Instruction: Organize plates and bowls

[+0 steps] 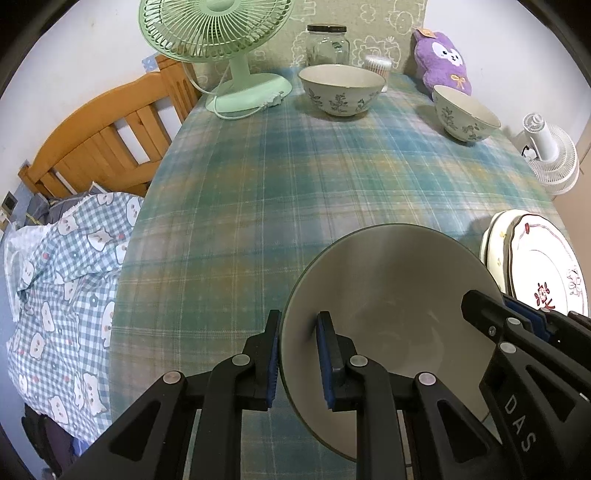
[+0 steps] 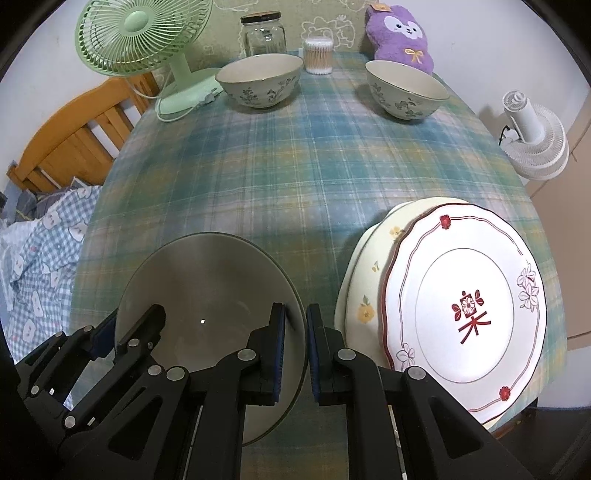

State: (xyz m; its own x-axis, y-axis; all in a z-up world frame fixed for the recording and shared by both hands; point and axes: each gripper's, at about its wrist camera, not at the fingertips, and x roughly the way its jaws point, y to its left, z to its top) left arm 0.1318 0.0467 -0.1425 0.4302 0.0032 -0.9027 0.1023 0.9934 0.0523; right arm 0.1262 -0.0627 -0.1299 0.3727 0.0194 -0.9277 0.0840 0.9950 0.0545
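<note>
A large grey-green bowl (image 1: 391, 295) sits near the front of the plaid table; it also shows in the right wrist view (image 2: 207, 280). My left gripper (image 1: 297, 360) is shut on its left rim, one finger outside, one inside. My right gripper (image 2: 295, 354) is shut on its right rim the same way. Two floral bowls stand at the back, one left (image 1: 341, 90) (image 2: 258, 79) and one right (image 1: 463, 112) (image 2: 406, 88). A stack of plates lies at the front right, a red-patterned plate (image 2: 465, 306) (image 1: 546, 273) on a cream plate (image 2: 365, 291).
At the back stand a green fan (image 2: 147, 48), a glass jar (image 2: 264, 35), a cotton swab tub (image 2: 318, 55) and a purple plush (image 2: 400, 35). A white fan (image 2: 532, 136) is off the right edge. A bed with checked bedding (image 1: 66, 277) lies left.
</note>
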